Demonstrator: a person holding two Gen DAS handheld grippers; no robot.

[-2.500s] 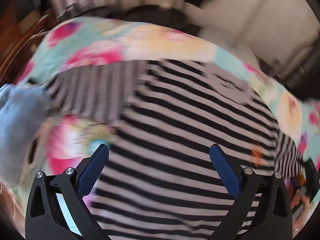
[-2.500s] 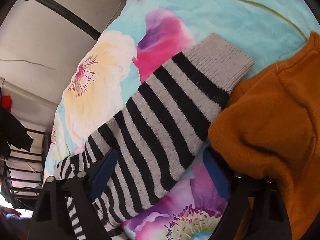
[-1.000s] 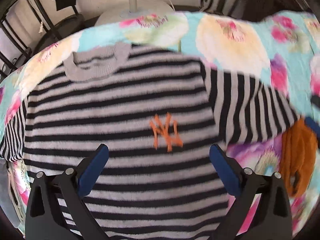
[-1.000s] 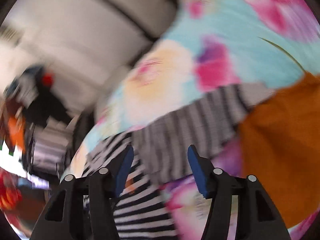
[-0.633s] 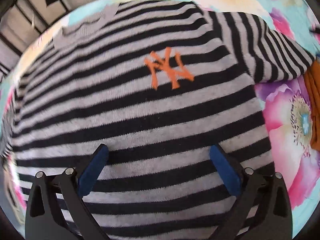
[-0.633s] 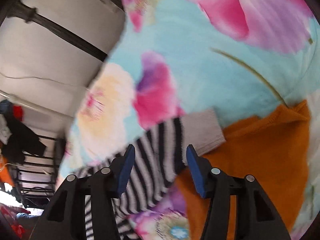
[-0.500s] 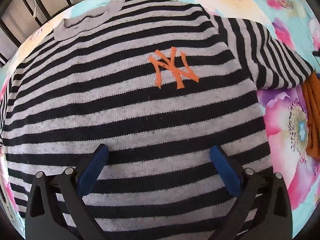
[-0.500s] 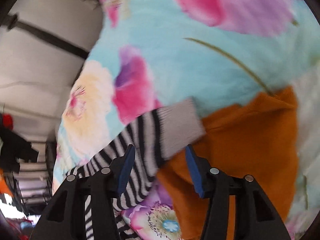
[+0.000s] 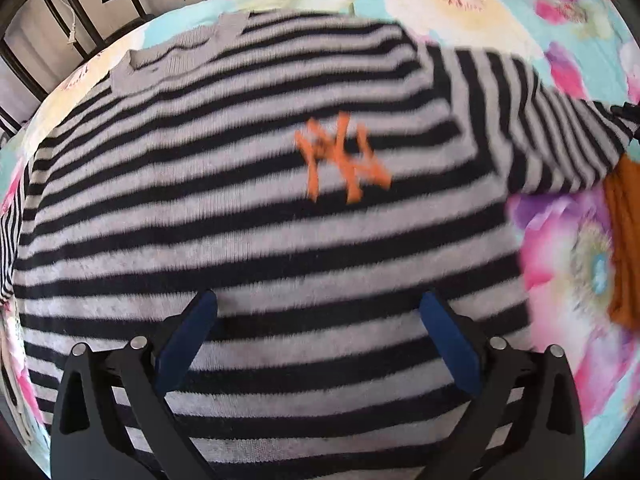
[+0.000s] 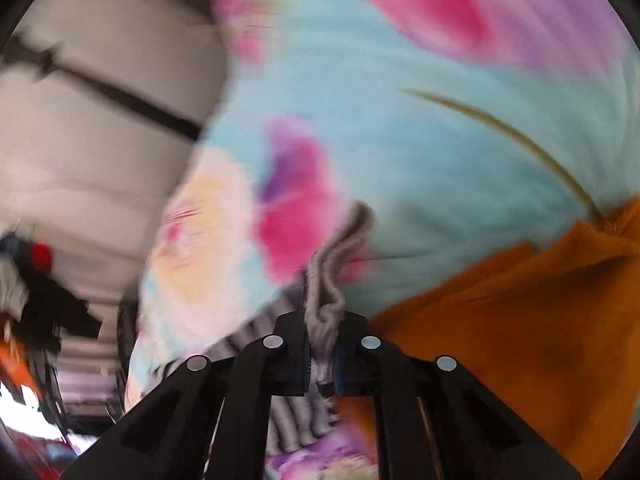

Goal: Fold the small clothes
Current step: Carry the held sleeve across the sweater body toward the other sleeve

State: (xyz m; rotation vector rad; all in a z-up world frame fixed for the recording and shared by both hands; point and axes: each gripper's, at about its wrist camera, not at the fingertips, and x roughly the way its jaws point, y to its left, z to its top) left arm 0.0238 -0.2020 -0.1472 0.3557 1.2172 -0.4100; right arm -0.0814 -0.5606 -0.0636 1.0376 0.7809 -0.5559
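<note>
A grey and black striped sweater (image 9: 256,216) with an orange NY logo (image 9: 340,158) lies flat, front up, on a floral bedspread (image 9: 568,248). My left gripper (image 9: 316,312) is open and empty, hovering over the sweater's lower body. The sweater's right sleeve (image 9: 560,128) stretches out to the right. My right gripper (image 10: 322,340) is shut on the grey cuff (image 10: 332,272) of that sleeve, which bunches between its jaws. An orange knit garment (image 10: 520,320) lies just right of the cuff and also shows in the left wrist view (image 9: 624,232).
The floral bedspread (image 10: 420,140) spreads out beyond the sleeve. A dark metal bed frame (image 9: 60,20) and a pale wall (image 10: 80,80) are at the far edge. The sweater's left sleeve (image 9: 12,216) lies at the left border.
My right gripper has closed on the sleeve cuff, which was between its open jaws half a second ago. My left gripper stays open over the sweater, with the view shifting slightly.
</note>
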